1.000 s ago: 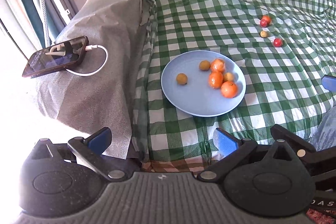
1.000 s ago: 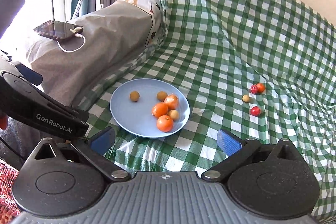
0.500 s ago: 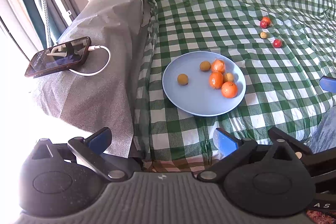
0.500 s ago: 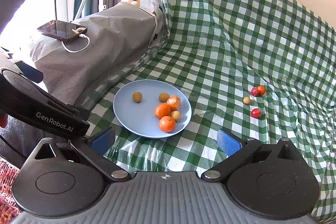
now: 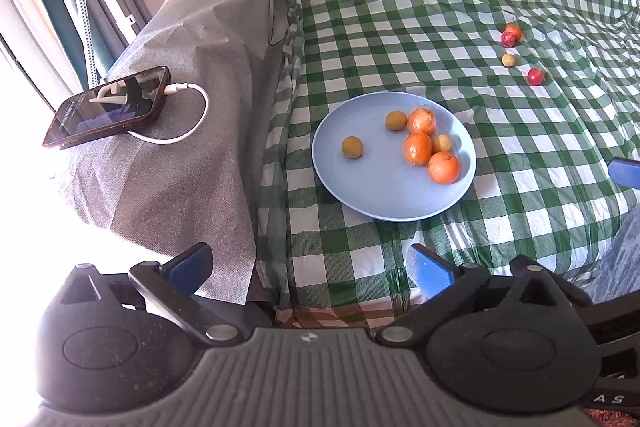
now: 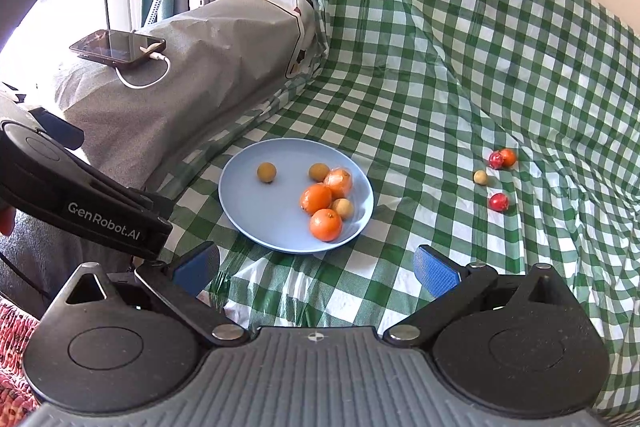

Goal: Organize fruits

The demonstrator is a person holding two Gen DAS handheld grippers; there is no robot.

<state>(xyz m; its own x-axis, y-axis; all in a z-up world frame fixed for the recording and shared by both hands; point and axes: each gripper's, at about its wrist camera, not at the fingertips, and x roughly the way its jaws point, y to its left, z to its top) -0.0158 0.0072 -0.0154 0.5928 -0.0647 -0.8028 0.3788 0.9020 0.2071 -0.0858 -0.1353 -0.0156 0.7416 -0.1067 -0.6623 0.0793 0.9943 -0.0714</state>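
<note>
Sitting on the green-checked cloth [image 6: 460, 39] is a pale blue plate [image 6: 256, 215], and most of the fruit is already on it — three oranges bunched toward its right side, the nearest orange [image 6: 326, 225] close to the rim, with a small yellowish fruit [image 6: 343, 207] tucked among them. Two brownish round fruits lie apart on the plate's left half; the leftmost one [image 6: 267, 172] has bare plate all round it.

Well off to the right, on the cloth itself, four small fruits are loose: a red one [image 6: 498, 202] nearest, a pale yellow one [image 6: 480, 177] just beyond it, and a red-and-orange pair [image 6: 502, 159] touching each other farther back.

Both tongs hang short of the plate, touching nothing. The left gripper [image 5: 310, 267] has its blue pads spread wide with only cloth between them. The right gripper [image 6: 316, 267] is likewise spread — nothing pinched.

To the left, on a grey-covered bolster [image 5: 192, 39], a phone [image 5: 108, 107] lies flat with a white cable [image 5: 192, 115] plugged into it.
</note>
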